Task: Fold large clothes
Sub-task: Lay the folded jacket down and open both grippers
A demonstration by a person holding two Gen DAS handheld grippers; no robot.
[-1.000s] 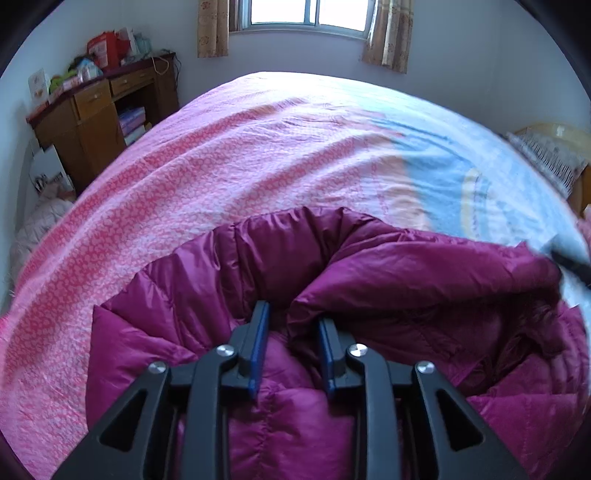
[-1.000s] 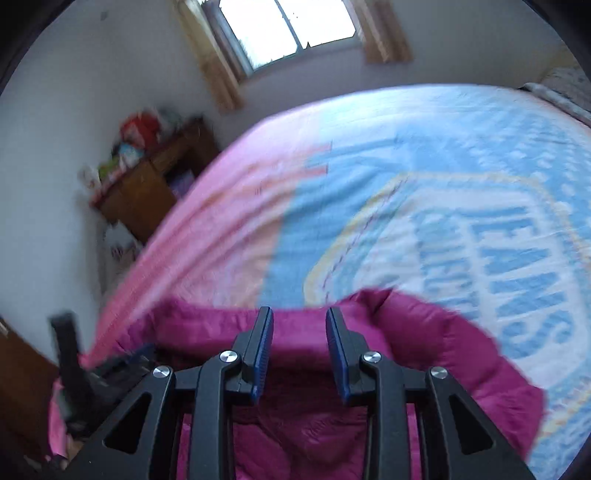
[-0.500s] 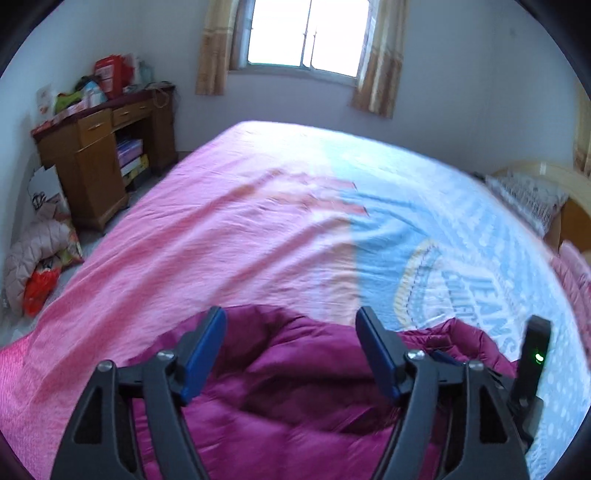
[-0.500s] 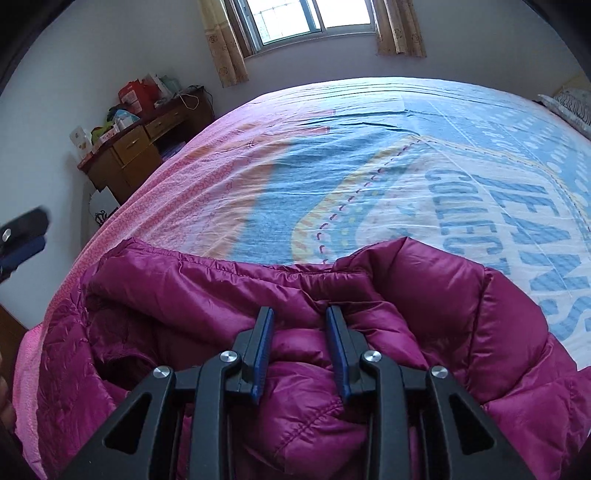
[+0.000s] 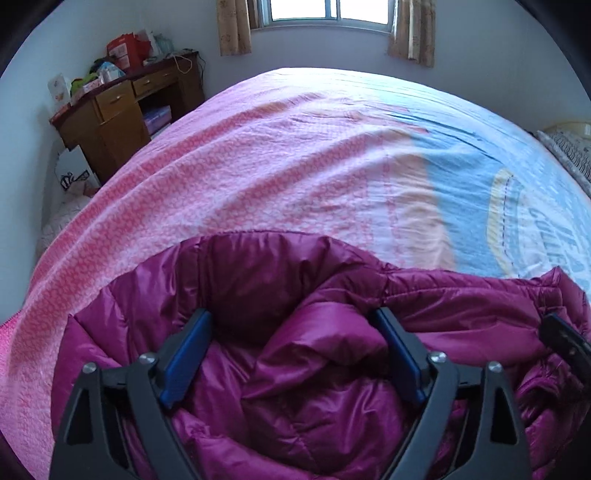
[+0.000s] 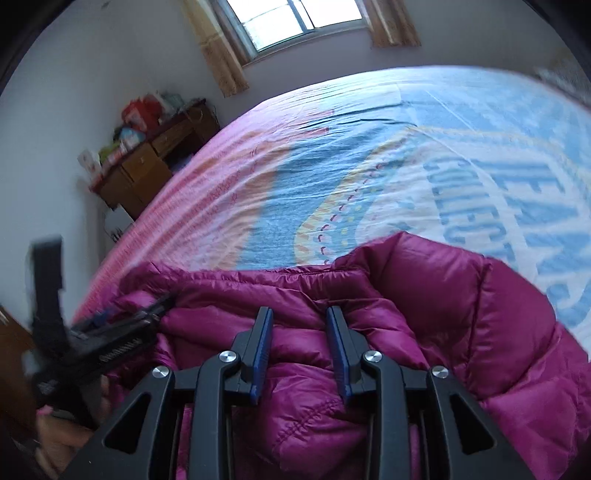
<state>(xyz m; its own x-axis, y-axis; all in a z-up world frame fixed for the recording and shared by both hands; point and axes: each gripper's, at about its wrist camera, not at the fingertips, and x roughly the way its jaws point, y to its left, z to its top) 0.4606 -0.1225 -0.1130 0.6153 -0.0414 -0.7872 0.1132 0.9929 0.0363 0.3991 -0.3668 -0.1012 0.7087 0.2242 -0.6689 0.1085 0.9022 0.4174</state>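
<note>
A magenta puffer jacket (image 5: 295, 369) lies bunched at the near edge of the bed; it also fills the bottom of the right wrist view (image 6: 424, 332). My left gripper (image 5: 291, 317) is open wide, its jaws straddling a puffed fold of the jacket without pinching it. My right gripper (image 6: 300, 314) has its jaws drawn close on a ridge of jacket fabric. The left gripper shows blurred at the left of the right wrist view (image 6: 110, 332). A black part of the right gripper (image 5: 565, 343) shows at the right edge of the left wrist view.
The bed (image 5: 314, 147) carries a pink and blue printed cover (image 6: 369, 166) stretching to the far wall. A wooden desk (image 5: 122, 110) with clutter stands at the left by the wall. A window (image 5: 328, 11) with curtains is at the back. A pillow (image 5: 569, 151) lies far right.
My left gripper opened wide from shut on the jacket, lifted, then dropped back over the jacket. My right gripper stayed closed on the fabric while its view swung.
</note>
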